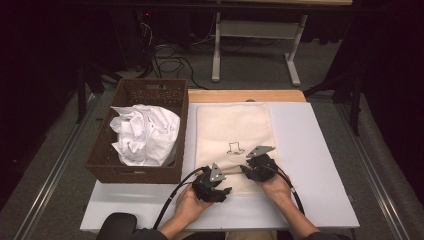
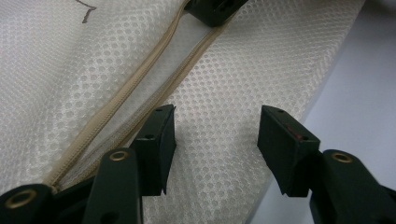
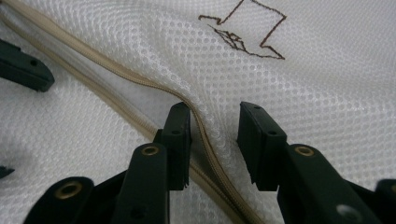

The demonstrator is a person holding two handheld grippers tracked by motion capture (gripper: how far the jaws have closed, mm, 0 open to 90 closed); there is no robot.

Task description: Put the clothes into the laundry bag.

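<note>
Beside the basket point(image 1: 137, 170), jaws straddle the mesh bag's point(image 1: 232, 125) zipper point(image 3: 140, 81).

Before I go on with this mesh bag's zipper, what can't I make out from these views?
- Zipper pull: not seen along the zipper; in the right gripper view the right tool blocks part of it.
- Right tool's pads: whether they pinch the raised mesh fold is unclear.
- Basket: the crumpled white cloth hides its contents in the high view.
- Mesh bag: its near edge lies under both tools; left tool.
</note>
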